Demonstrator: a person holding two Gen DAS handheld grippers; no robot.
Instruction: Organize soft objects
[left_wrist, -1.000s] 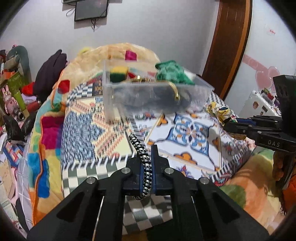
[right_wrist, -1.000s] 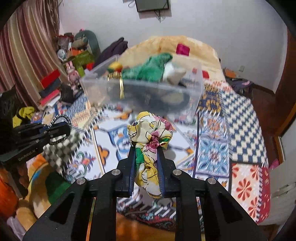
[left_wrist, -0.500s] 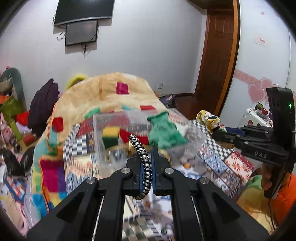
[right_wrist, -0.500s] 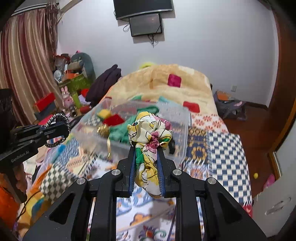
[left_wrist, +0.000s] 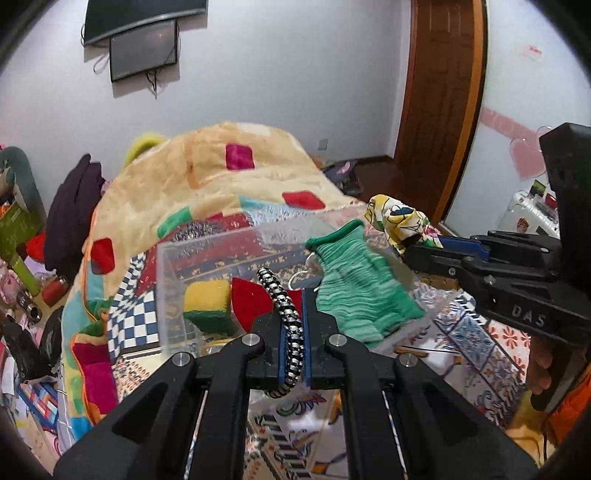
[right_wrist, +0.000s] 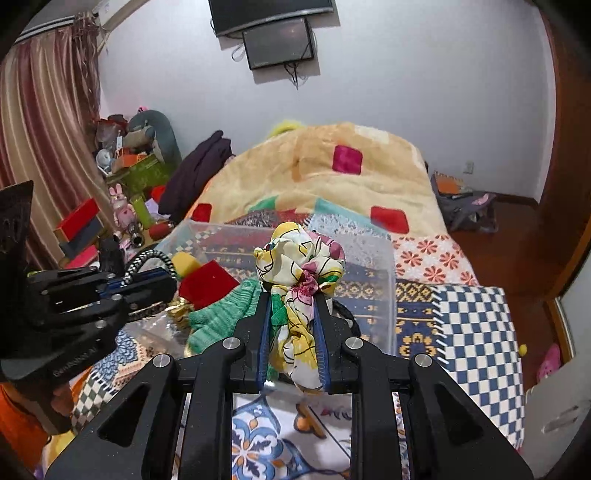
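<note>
Holding one soft thing in each hand, we have both grippers up by the clear plastic box that sits on the patterned bedspread. Our left gripper has its jaws pressed close on a black-and-white braided hair band, which stands up between the blue pads and curls over their tips just in front of the box. Our right gripper is clamped on a yellow flowered scrunchie; the bunched cloth swells out above the fingertips, and a tail of it hangs down between the jaws. In the left wrist view that scrunchie rides at the right end of the box, beside its far corner.

Inside the box we see a yellow-and-green sponge toward the left end, a red piece just beside it, and a green knitted sock draped toward the right end, its cuff lifted near the rim. Something gold lies low in the box near the sock; we cannot tell what it is.

Beyond the box, a peach blanket with coloured squares is heaped up on the bed. Left of the box, past the edge of the bed, toys and boxes crowd the floor. On the wall behind the box hangs a dark screen.
</note>
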